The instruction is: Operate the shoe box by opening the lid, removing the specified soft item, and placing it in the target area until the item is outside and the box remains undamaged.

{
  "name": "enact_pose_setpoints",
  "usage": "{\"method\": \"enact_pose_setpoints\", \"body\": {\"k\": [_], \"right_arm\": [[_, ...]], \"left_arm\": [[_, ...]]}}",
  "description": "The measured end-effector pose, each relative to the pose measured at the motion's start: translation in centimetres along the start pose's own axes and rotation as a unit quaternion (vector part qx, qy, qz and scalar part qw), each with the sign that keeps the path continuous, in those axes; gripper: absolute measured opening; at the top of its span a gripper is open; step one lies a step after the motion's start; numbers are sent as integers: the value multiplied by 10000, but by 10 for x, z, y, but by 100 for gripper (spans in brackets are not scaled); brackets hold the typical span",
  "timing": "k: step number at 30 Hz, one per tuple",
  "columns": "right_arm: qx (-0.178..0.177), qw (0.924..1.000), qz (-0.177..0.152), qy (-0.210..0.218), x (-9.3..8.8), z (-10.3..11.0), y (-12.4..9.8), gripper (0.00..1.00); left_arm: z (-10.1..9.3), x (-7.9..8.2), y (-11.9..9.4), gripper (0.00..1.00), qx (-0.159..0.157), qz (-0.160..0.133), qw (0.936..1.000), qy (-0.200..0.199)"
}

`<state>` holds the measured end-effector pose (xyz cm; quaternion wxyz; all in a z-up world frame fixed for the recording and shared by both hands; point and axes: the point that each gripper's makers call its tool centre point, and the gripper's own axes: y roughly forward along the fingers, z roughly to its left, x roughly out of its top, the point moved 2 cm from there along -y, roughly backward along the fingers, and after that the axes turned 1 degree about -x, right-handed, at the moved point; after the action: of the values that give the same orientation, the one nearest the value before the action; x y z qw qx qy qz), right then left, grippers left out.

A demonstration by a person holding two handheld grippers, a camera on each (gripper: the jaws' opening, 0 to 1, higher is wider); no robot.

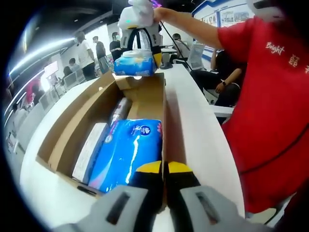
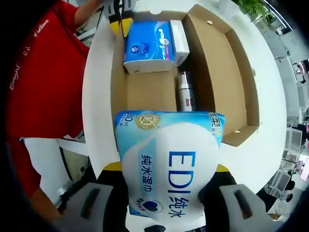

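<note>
An open cardboard shoe box [image 1: 147, 96] [image 2: 147, 92] lies on a white table [image 1: 195, 130], its lid [image 2: 227, 72] folded out flat beside it. Inside are a blue tissue pack [image 1: 128, 150] [image 2: 147, 43], a flat white item [image 1: 89, 150] [image 2: 179, 36] and a silver bottle [image 1: 119, 111] [image 2: 185, 94]. My right gripper [image 2: 169, 169] [image 1: 141, 48] is shut on a pale blue and white wet wipes pack [image 2: 169, 164] [image 1: 135, 63], held in the air over one end of the box. At the opposite end, my left gripper [image 1: 165, 169] [image 2: 123, 17] is pinching the box's side wall.
A person in a red shirt [image 1: 270, 96] [image 2: 43, 72] stands close along one long side of the table. Bare white tabletop [image 2: 99, 96] runs beside the box. Other people and chairs [image 1: 87, 58] fill the room behind.
</note>
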<state>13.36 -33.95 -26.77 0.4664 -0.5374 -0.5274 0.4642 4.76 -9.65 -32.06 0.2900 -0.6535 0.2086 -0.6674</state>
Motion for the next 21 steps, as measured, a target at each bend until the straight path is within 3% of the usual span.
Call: {"method": "enact_pose_setpoints", "body": {"k": [10, 16, 21], "right_arm": [[66, 10000, 55, -3, -8, 4, 1, 61], [31, 10000, 56, -45, -28, -6, 1, 61], [-22, 10000, 68, 23, -35, -2, 1, 61]], "left_arm": [[-1, -1, -1, 1, -20, 13, 10000, 45], [0, -1, -2, 1, -38, 26, 10000, 4], [0, -2, -2, 1, -15, 35, 10000, -6]]}}
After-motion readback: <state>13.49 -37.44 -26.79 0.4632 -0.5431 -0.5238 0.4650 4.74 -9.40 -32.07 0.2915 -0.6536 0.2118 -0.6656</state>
